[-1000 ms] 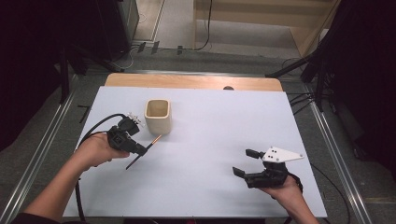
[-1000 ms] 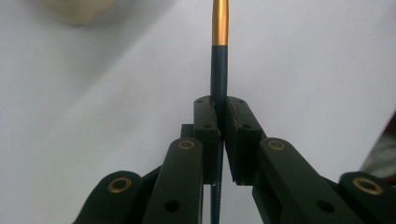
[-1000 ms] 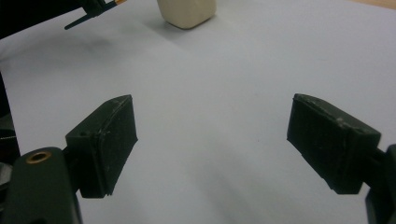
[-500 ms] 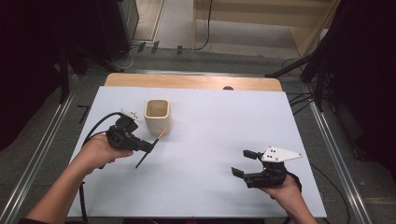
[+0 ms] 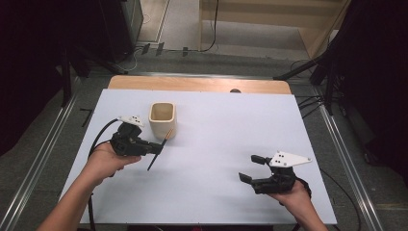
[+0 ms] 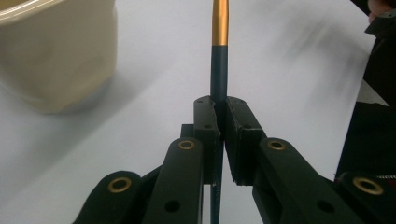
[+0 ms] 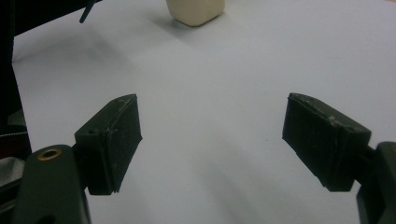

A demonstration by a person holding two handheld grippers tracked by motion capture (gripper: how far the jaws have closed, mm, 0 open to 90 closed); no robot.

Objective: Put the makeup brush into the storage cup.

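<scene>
Pencil (image 6: 218,56): dark teal shaft with a gold-orange end, clamped crosswise between the pads of the left gripper (image 5: 155,148). Jaws drawn in tight on the shaft, almost no gap either side in the left gripper view. In the high view the pencil (image 5: 159,150) slants over the white table cover (image 5: 216,192), gold end up and far, lying against or just in front of the near right corner of the cream cup (image 5: 162,119); contact cannot be told. Dark end points down and near, toward the sheet.

Cup: upright, open mouth up, at left centre of the table, just beyond the left gripper.

Right gripper (image 5: 253,168): held low at the near right, well apart from pencil and cup. Jaws spread wide, nothing between the pads (image 7: 112,140), bare sheet below them.
</scene>
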